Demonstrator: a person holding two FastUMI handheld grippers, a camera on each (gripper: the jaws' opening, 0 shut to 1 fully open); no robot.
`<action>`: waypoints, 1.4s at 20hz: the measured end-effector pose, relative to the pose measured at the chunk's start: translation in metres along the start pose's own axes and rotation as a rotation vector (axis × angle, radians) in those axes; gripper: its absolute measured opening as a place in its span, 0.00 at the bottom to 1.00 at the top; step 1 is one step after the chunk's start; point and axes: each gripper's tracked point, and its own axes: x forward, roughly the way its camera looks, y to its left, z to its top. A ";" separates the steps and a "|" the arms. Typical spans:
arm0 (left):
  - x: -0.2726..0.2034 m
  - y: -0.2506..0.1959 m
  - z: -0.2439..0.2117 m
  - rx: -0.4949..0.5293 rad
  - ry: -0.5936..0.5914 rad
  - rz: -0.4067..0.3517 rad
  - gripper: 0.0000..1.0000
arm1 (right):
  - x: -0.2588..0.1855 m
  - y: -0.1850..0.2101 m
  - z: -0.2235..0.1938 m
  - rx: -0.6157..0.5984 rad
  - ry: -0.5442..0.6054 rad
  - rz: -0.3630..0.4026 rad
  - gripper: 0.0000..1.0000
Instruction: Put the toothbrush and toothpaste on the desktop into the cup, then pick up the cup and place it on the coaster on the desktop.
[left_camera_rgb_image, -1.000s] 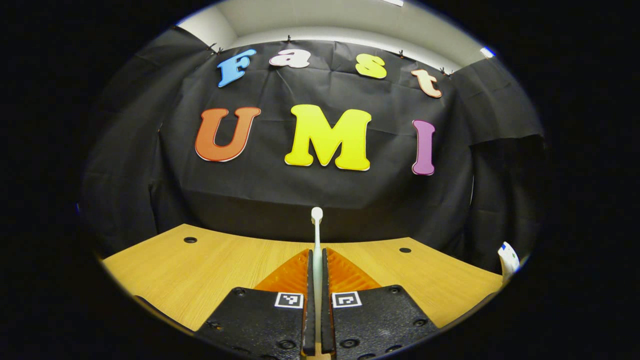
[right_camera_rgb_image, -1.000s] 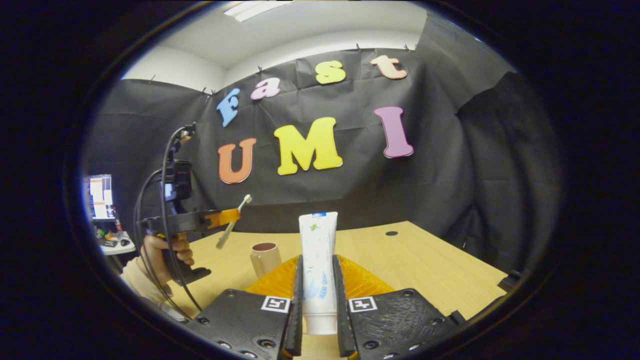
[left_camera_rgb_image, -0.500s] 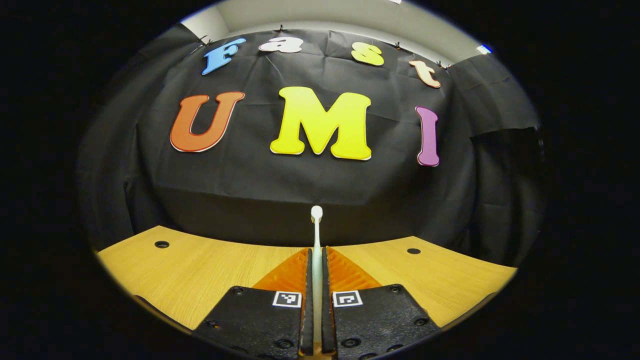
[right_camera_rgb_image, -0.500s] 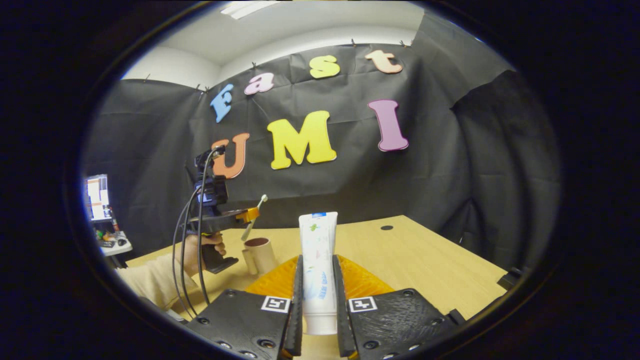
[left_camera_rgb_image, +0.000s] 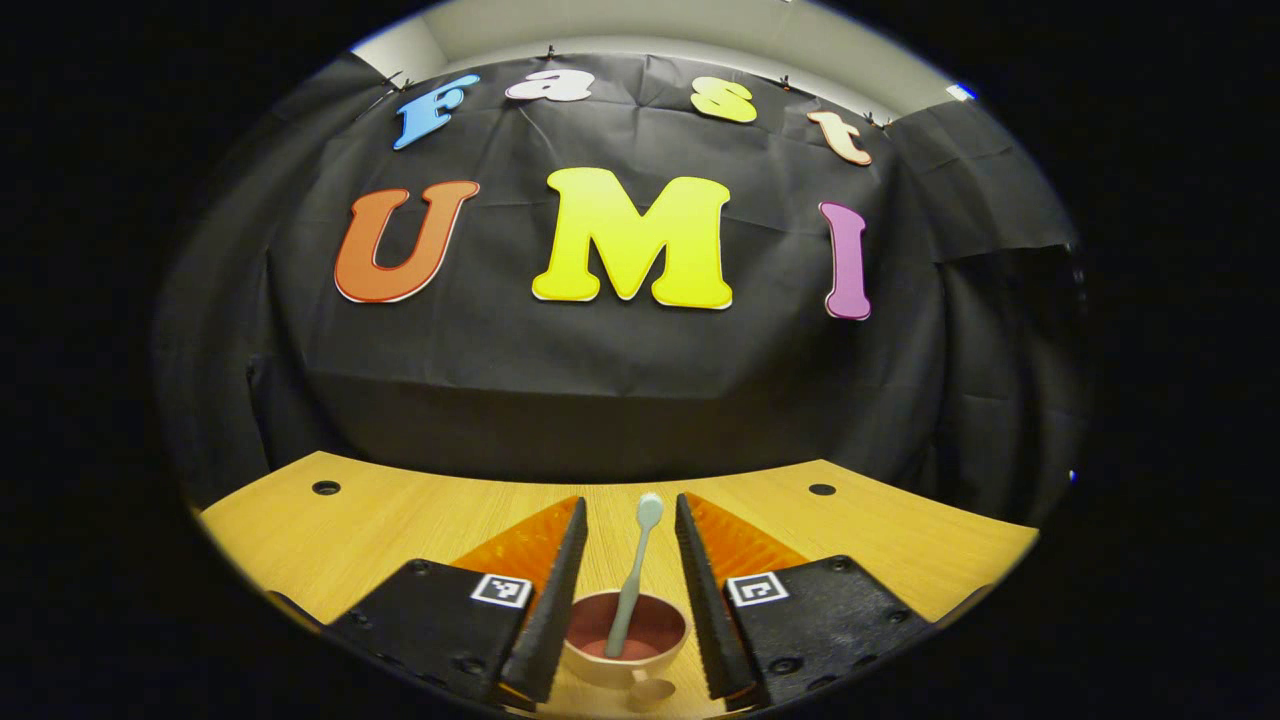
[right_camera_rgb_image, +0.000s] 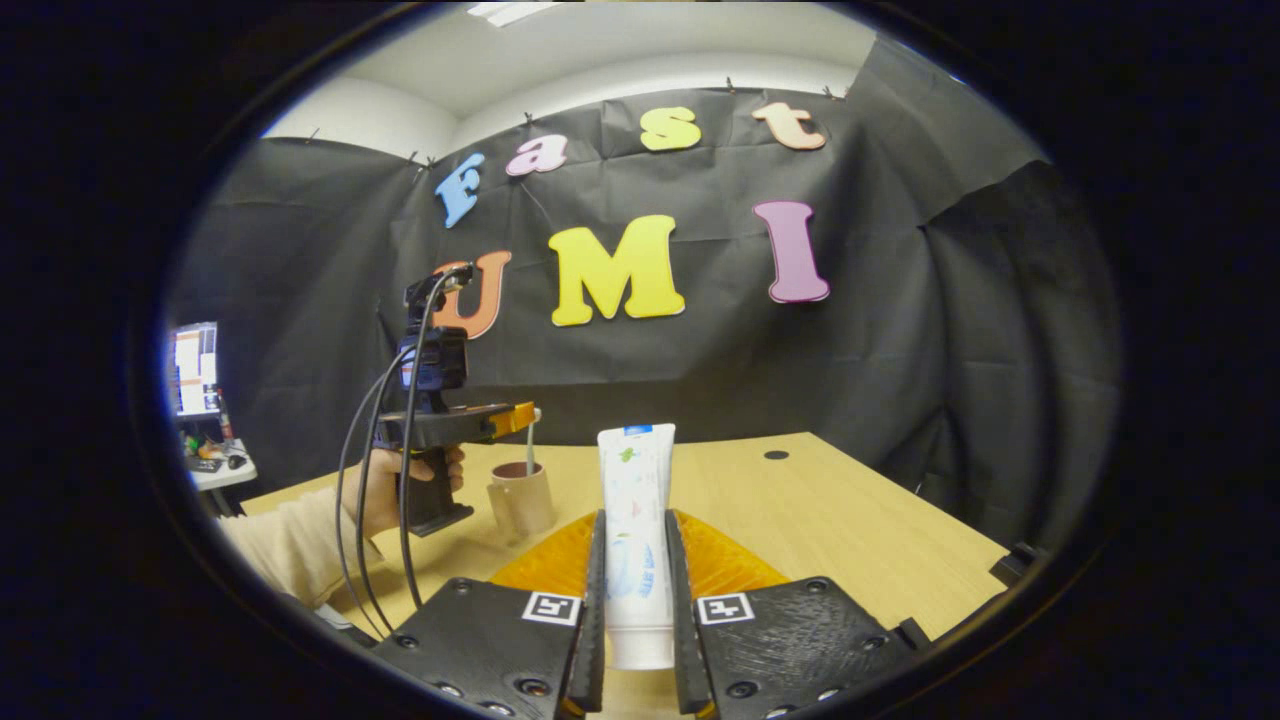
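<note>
**Toothbrush in the cup, toothpaste held aloft**

Hovering over the cup (left_camera_rgb_image: 626, 640), the left gripper (left_camera_rgb_image: 630, 570) has its fingers spread apart, one on either side of the cup's rim and touching nothing. In the left gripper view the toothbrush (left_camera_rgb_image: 634, 580) stands inside the cup, its lower end down on the reddish inner bottom and its head leaning up and away toward the far edge of the table (left_camera_rgb_image: 380, 520). It rises through the gap between the two fingers, clear of both. The cup's small handle shows at its near side, at the bottom of that view.

The right gripper view shows what the left one cannot: the left gripper seen from the side (right_camera_rgb_image: 520, 418), held level above the cup (right_camera_rgb_image: 521, 497) by a hand (right_camera_rgb_image: 380, 495) wrapped around its grip, with a pale sleeve (right_camera_rgb_image: 290, 545) running down toward the near left and black cables looping from the camera mounted on top. From here the toothbrush (right_camera_rgb_image: 529, 445) reads as a thin upright stick coming out of the cup just under the gripper's tips. A screen glows at the far left beyond the table.

The right gripper (right_camera_rgb_image: 636, 600) is clamped on the toothpaste (right_camera_rgb_image: 636, 530), both fingers pressing its lower half, the tube standing upright between them with its flat crimped end uppermost. It is held above the wooden table (right_camera_rgb_image: 850, 530), to the right of the cup and nearer than it, well apart from the left gripper.
</note>
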 end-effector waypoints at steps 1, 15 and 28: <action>-0.009 -0.001 0.003 -0.012 -0.003 -0.005 0.68 | 0.004 0.003 0.003 0.010 -0.002 0.007 0.29; -0.161 0.056 -0.038 -0.023 0.057 0.182 1.00 | 0.190 0.147 0.083 0.017 -0.106 0.244 0.29; -0.182 0.055 -0.050 0.013 0.067 0.131 1.00 | 0.266 0.186 0.045 0.020 -0.065 0.258 0.32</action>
